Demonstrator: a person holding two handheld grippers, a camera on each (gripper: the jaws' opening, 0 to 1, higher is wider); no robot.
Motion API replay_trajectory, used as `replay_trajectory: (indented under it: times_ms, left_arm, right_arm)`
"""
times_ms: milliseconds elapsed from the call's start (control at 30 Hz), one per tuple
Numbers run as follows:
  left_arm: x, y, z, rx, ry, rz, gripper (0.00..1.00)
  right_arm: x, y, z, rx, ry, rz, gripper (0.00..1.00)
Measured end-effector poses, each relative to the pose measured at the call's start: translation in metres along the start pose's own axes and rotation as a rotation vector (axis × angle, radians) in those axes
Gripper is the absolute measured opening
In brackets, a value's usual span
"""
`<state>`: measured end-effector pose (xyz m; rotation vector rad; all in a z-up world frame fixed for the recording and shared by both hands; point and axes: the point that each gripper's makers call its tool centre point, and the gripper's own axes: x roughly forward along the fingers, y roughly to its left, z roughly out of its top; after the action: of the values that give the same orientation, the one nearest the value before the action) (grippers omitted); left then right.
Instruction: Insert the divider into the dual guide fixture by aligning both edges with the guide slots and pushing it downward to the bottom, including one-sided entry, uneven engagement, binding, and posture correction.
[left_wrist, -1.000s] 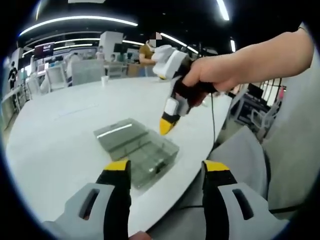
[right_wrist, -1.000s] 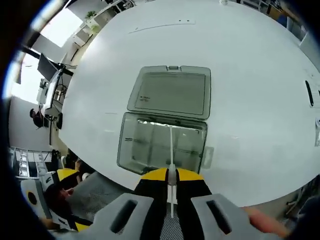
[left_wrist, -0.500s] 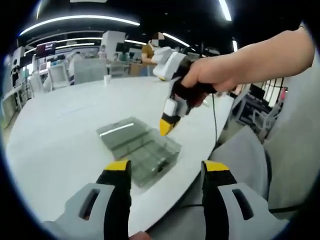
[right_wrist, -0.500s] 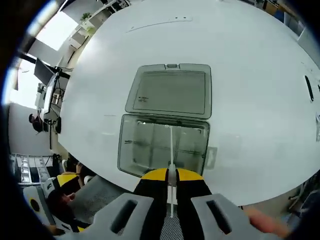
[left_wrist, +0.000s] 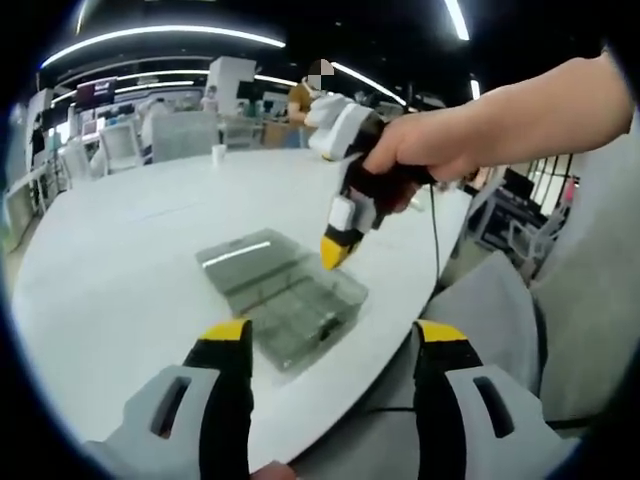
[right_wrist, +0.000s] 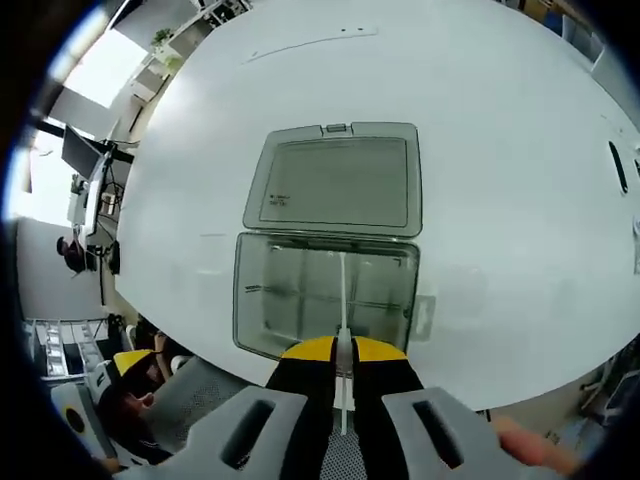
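A clear grey box, the guide fixture (right_wrist: 325, 298), lies on the white table with its lid (right_wrist: 335, 180) folded flat behind it. My right gripper (right_wrist: 341, 352) is shut on a thin white divider (right_wrist: 342, 300) that stands edge-on over the box's middle. In the left gripper view the same box (left_wrist: 290, 295) lies near the table's edge, and the right gripper (left_wrist: 333, 252), held by a hand, hovers just above it. My left gripper (left_wrist: 335, 345) stands open, short of the box, with nothing between its jaws.
The round white table (left_wrist: 120, 260) stretches far beyond the box. Its near edge (left_wrist: 360, 375) runs close beside the box, with a grey-clothed lap past it. Chairs and a person (left_wrist: 300, 100) stand at the far side. A small cup (left_wrist: 219, 154) sits far back.
In the right gripper view the box has grown slightly larger and shifted a little. The left gripper view has swung slightly, with its jaws a touch wider apart. The divider stays gripped.
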<state>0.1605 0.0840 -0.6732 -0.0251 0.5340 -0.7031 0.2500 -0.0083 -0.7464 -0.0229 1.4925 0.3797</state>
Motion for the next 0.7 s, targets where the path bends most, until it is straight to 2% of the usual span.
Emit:
replay_trajectory:
  times_ms: [700]
  left_arm:
    - [0.0017,0.0006,-0.0074,-0.011,0.02,-0.005,0.63]
  right_arm:
    - [0.0057,-0.0014,0.0006,0.025,0.028,-0.005,0.0]
